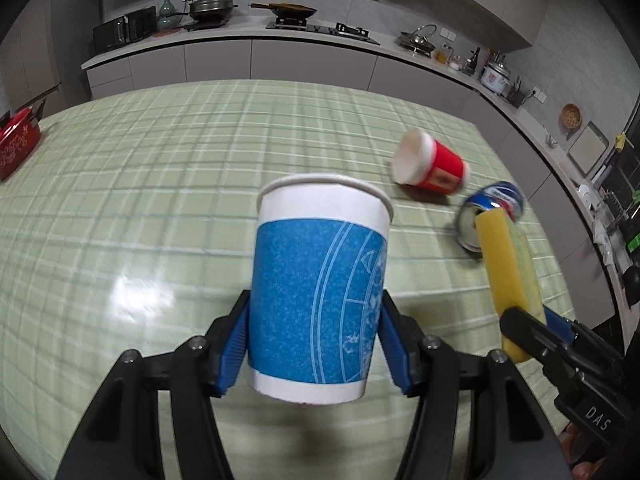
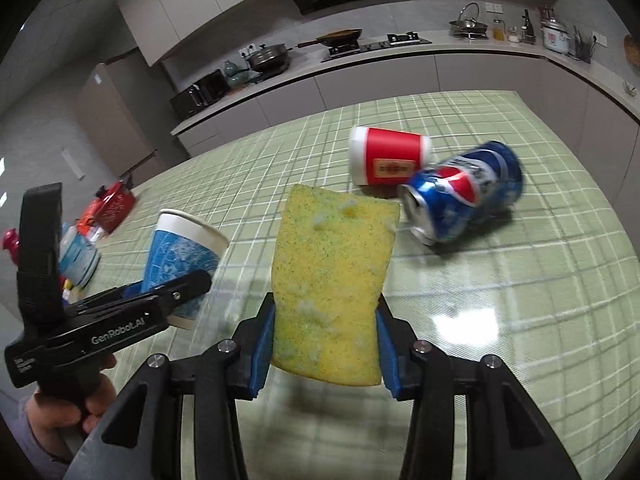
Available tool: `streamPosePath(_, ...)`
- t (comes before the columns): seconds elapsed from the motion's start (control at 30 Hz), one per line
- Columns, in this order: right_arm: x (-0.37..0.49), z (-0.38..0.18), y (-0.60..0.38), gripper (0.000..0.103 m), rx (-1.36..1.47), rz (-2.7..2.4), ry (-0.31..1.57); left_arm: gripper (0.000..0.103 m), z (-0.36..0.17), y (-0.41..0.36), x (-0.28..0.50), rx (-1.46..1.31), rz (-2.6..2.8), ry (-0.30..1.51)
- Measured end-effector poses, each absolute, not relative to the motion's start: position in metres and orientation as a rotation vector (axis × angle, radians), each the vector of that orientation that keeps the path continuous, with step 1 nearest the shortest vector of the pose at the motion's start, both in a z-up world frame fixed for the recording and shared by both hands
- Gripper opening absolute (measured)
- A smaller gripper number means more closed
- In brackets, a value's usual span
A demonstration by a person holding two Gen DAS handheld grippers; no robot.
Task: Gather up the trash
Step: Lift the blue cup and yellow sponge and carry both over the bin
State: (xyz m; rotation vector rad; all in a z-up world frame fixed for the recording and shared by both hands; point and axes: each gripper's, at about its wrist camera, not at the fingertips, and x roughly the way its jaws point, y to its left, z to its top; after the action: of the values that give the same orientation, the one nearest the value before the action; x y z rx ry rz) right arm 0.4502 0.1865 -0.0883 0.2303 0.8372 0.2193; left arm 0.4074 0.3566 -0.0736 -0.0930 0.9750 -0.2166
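Blue paper cup (image 1: 320, 288): upright, lifted clear of the table, clamped at its lower half between the blue pads of the left gripper (image 1: 316, 344).
Yellow sponge (image 2: 332, 280): raised above the table, pinched at its lower edges by the right gripper (image 2: 326, 344).
Red paper cup (image 2: 386, 156): lying on its side on the table, touching or just beside the can.
Blue soda can (image 2: 464, 192): on its side, opening toward the camera.
Table (image 2: 520, 300): green checked cloth, glossy.
Red container (image 1: 16, 144): at the far left table edge.
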Motion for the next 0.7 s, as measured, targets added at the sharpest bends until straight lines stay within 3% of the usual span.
streamPosePath(0.7, 0.332, -0.074, 0.071, 0.047, 0.356, -0.016, 0.777, 0.06, -0.068, 0.244, 0.339, 0.006, -0.466, 0.976)
